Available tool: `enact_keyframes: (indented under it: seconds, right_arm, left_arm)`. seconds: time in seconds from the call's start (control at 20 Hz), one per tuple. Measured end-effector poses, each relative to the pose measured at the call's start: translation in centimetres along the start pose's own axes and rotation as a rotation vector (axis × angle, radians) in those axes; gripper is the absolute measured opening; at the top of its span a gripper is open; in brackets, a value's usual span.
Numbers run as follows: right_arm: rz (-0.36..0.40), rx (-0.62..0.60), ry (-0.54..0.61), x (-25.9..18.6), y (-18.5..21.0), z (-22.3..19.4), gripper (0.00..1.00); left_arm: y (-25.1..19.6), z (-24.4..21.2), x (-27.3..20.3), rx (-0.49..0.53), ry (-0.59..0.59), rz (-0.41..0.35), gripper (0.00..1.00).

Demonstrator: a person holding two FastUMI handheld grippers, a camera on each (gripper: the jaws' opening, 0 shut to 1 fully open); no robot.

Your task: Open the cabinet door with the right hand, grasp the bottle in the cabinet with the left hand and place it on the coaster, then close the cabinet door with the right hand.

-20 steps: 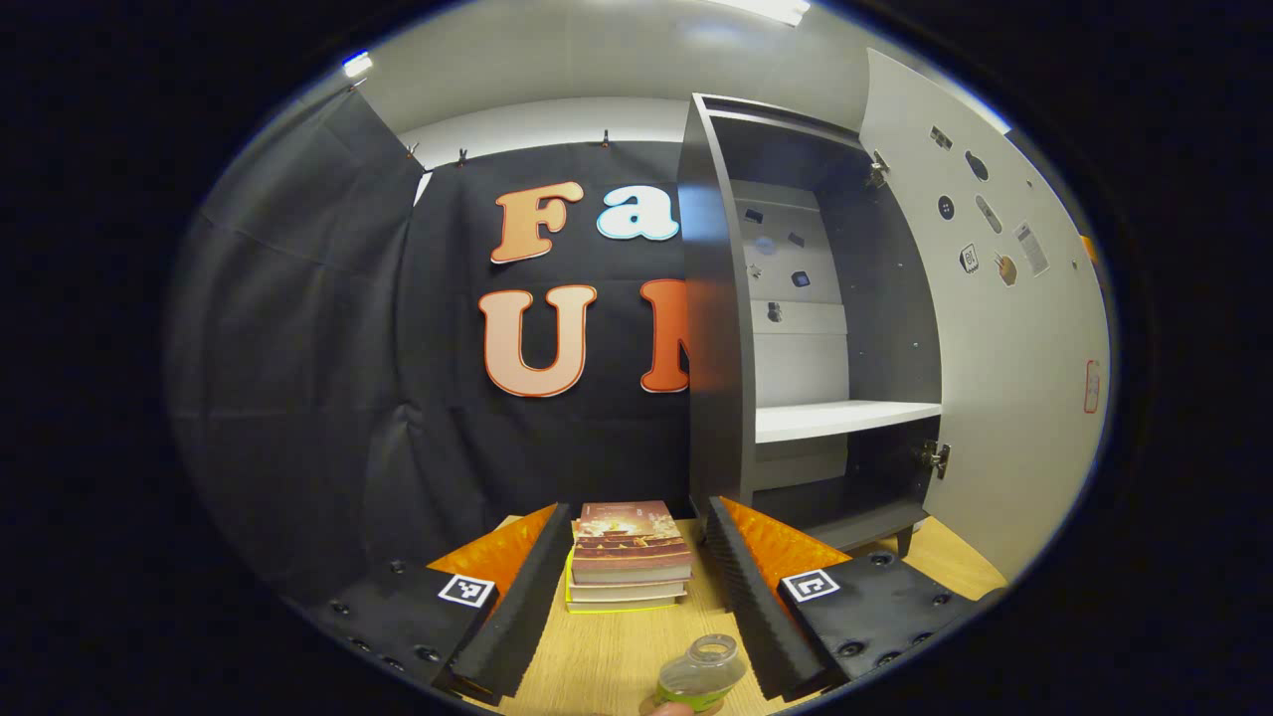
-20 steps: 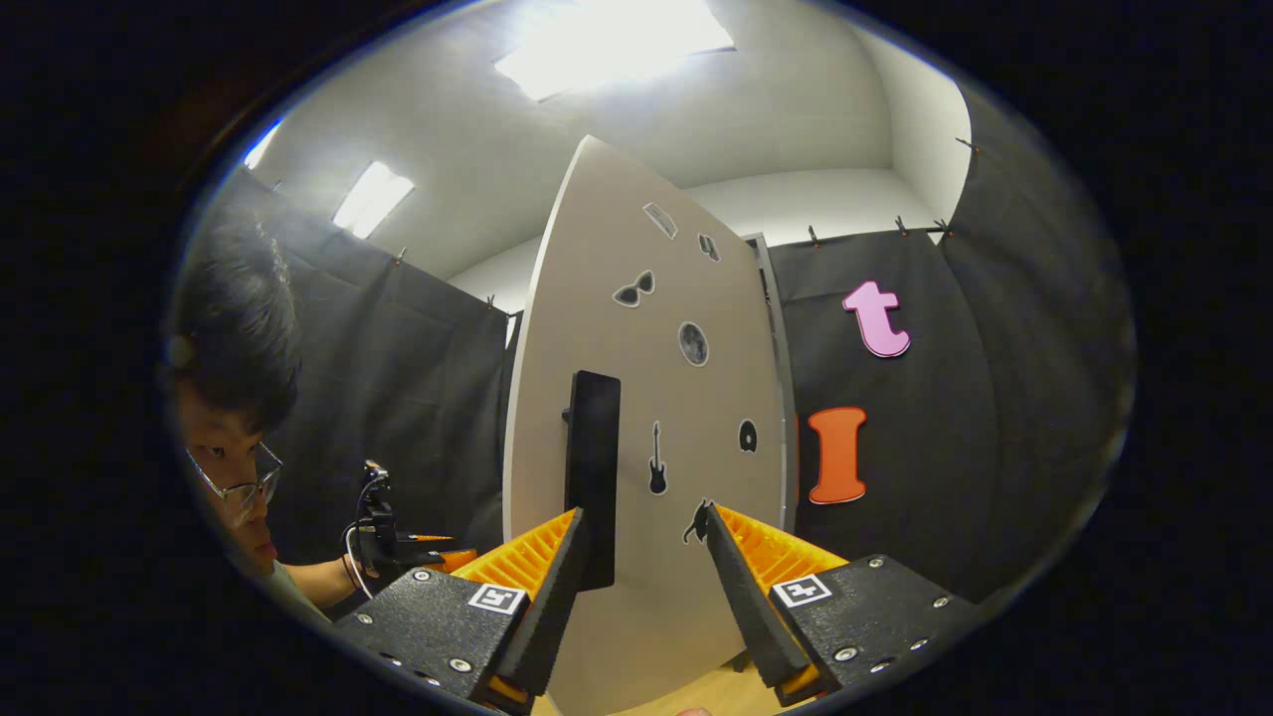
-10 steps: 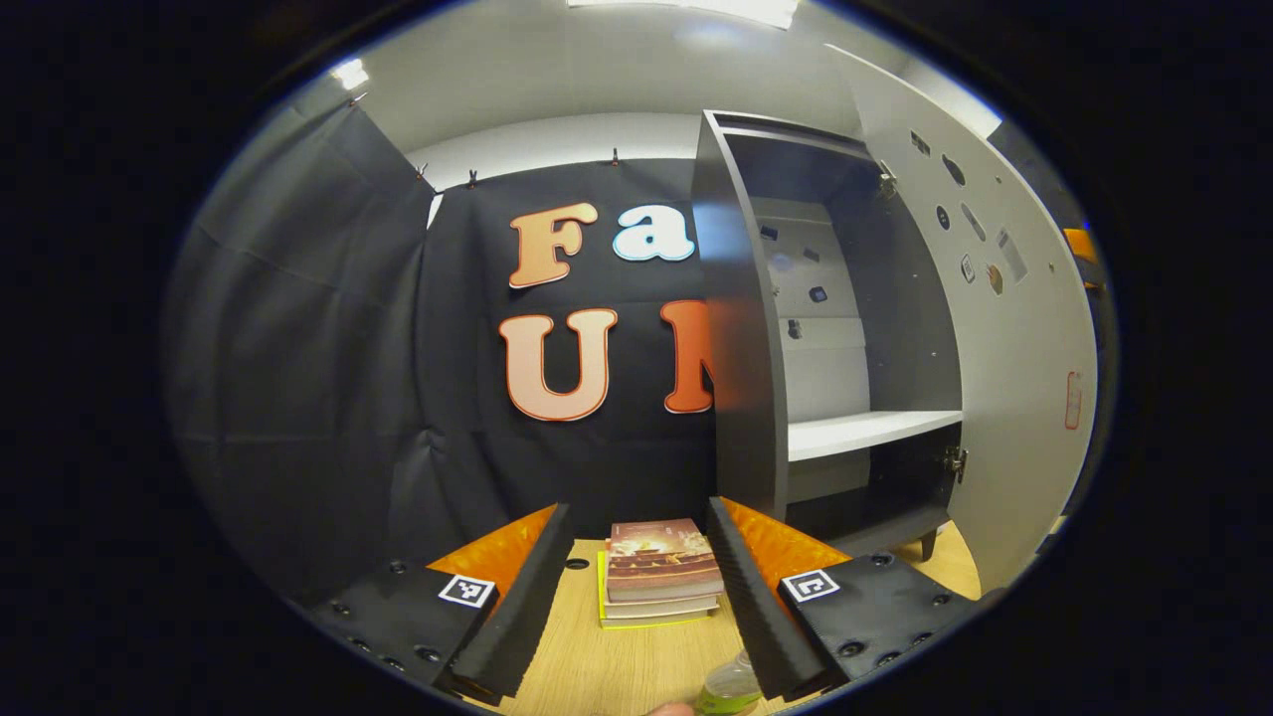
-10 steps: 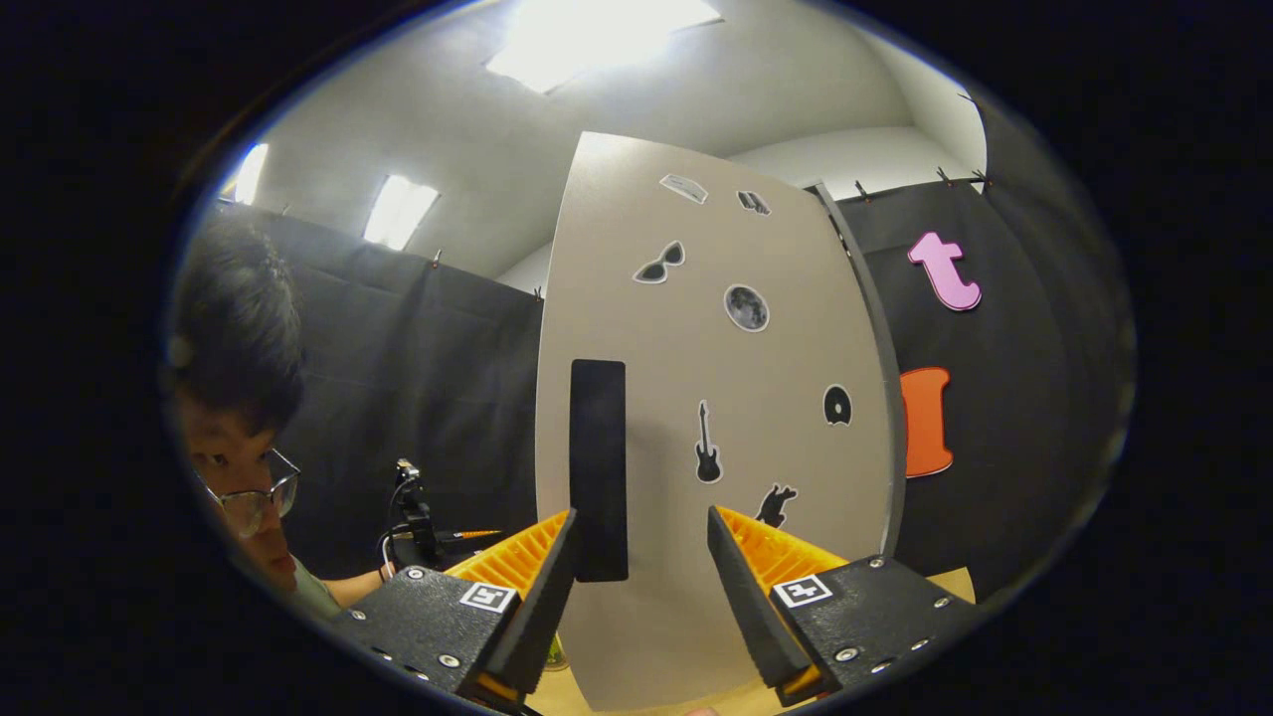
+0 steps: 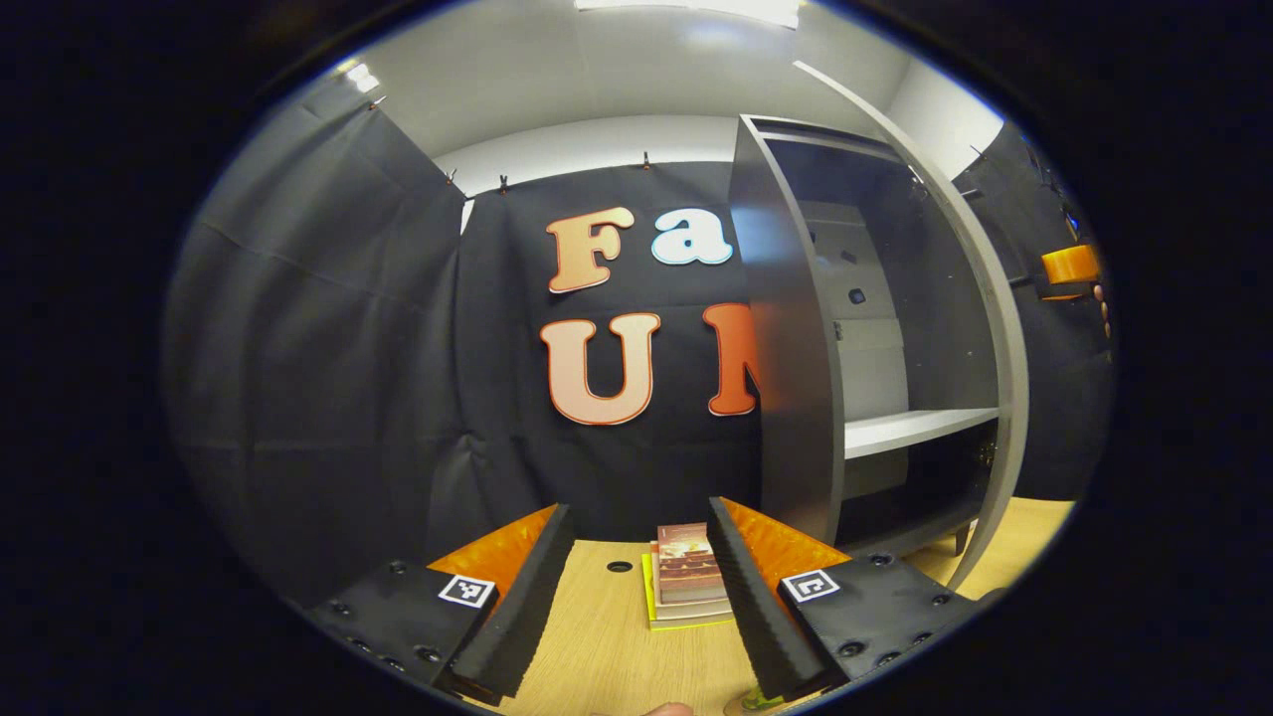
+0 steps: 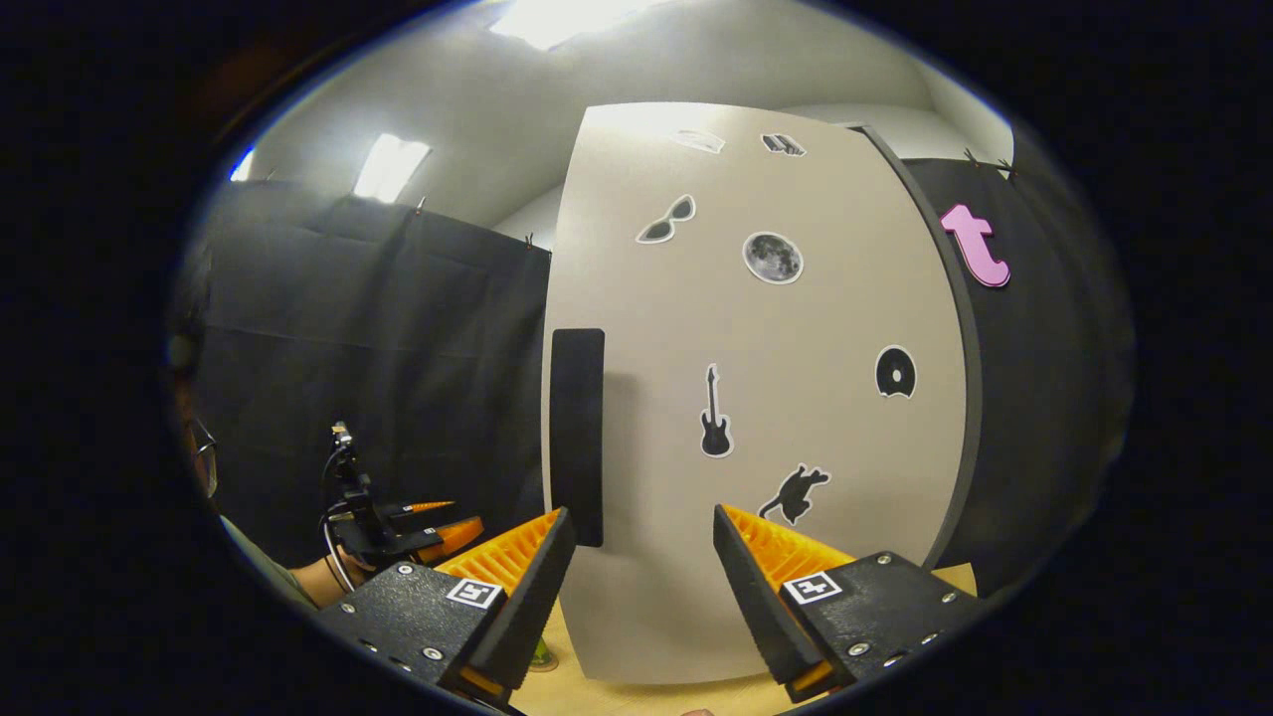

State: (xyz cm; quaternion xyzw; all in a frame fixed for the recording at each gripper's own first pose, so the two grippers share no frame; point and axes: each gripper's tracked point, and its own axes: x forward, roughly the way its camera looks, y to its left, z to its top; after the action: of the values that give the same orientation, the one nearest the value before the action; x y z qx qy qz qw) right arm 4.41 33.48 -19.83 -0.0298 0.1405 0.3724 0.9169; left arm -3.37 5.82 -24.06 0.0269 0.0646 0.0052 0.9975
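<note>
From where I stand, the right gripper (image 6: 636,587) hangs with fingers apart just before the cabinet door (image 6: 756,398), near its dark handle (image 6: 577,438). The left gripper (image 5: 636,597), fingers apart too, sits left of the cabinet (image 5: 796,348); books (image 5: 686,587) beyond. A bottle (image 5: 756,702) sliver shows below it.

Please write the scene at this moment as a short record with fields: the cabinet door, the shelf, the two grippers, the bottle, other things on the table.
cabinet door: partly open, seen almost edge-on in the left gripper view
door handle: dark vertical bar near the door's free edge
shelf: white, nothing visible on it
right gripper: open, close in front of the door, fingers not gripping the handle
left gripper: open, holding nothing, above the table
bottle: only a green sliver at the bottom edge
books: small stack on the table
</note>
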Motion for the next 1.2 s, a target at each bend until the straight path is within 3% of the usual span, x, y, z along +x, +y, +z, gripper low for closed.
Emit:
enact_keyframes:
  seconds: [0.1,0.3,0.75,1.2]
  right_arm:
    - [-0.028,-0.005,0.005,0.8,-0.4,-0.4,0.88]
    - [-0.032,0.008,0.053,1.6,0.2,-1.3,0.88]
    - [-0.12,0.033,0.08,2.3,-0.7,-1.5,0.93]
    - [-0.157,0.028,0.091,3.1,-0.9,-1.8,0.93]
  left_arm:
    - [0.9,0.1,-0.1,0.0,-0.005,0.012,0.9]
    - [2.1,-0.4,-0.5,0.0,-0.006,0.027,0.89]
    - [3.0,-0.2,0.6,0.026,0.023,0.036,0.89]
    - [2.3,3.0,0.9,0.035,-0.007,0.039,0.89]
